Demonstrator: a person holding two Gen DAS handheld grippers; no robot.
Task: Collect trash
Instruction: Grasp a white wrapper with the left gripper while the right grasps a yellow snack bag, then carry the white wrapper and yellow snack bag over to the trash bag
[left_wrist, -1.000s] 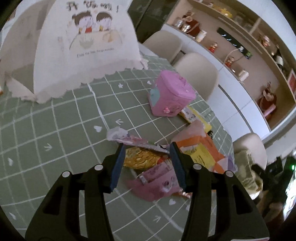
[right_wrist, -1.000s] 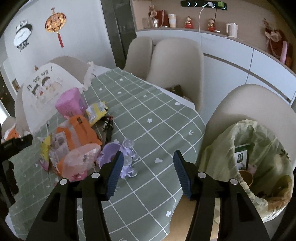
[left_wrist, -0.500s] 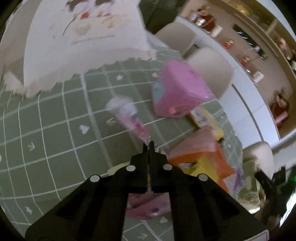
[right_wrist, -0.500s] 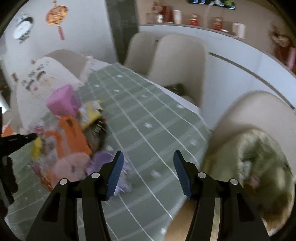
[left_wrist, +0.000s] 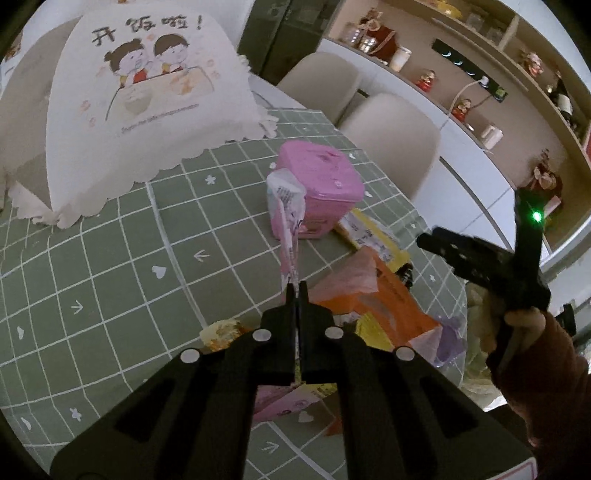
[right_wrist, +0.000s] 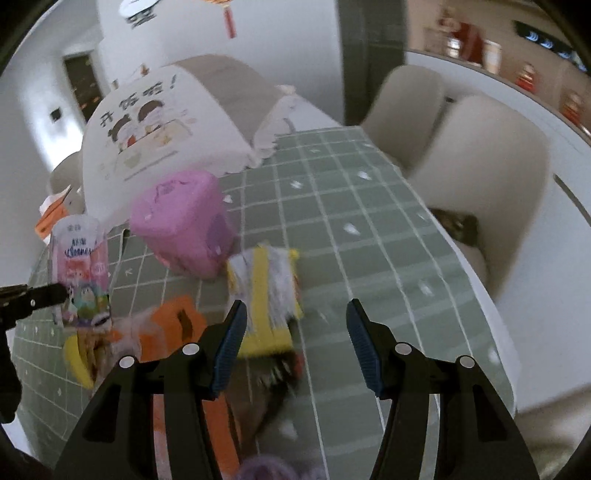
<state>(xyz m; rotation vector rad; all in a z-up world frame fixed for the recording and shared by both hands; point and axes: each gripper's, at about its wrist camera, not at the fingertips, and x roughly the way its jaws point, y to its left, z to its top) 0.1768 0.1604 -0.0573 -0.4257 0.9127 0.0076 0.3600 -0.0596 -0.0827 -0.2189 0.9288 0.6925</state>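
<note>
L tool (left_wrist: 296, 287) is pinched tight on the lower edge of a pink-and-white snack wrapper (left_wrist: 286, 206); the wrapper stands up from the tips, lifted off the worktop (left_wrist: 110, 258), its crumpled white top in front of the pink box (left_wrist: 321, 184). From the R wrist cam the same wrapper (right_wrist: 82, 266) shows flat-on w/ cartoon print, the L tool's tip (right_wrist: 48, 293) nipping its left edge.

R tool (right_wrist: 295, 332) gapes wide w/ nothing in it, blue pads apart, hovering over the trash pile. Between its tips, a bit further off, lies a yellow-and-white packet (right_wrist: 266, 291), blurred. Orange packet (right_wrist: 177, 328) sits just left of the left pad; a dark wrapper (right_wrist: 280, 373) is below the yellow one, too smeared to read.

In the L cam the rest of the pile lies right of and under the tool: orange packet (left_wrist: 384, 299), pale pink bag (left_wrist: 351, 273), yellow packet (left_wrist: 369, 232) beside the pink box, gold foil wrapper (left_wrist: 221, 332) by the tool's left side. R tool body (left_wrist: 491, 266) is at far right, gripped by a hand (left_wrist: 524, 325) in a reddish sleeve.

Mesh food cover (left_wrist: 147, 103) w/ cartoon kids stands at the worktop's far-left end.
</note>
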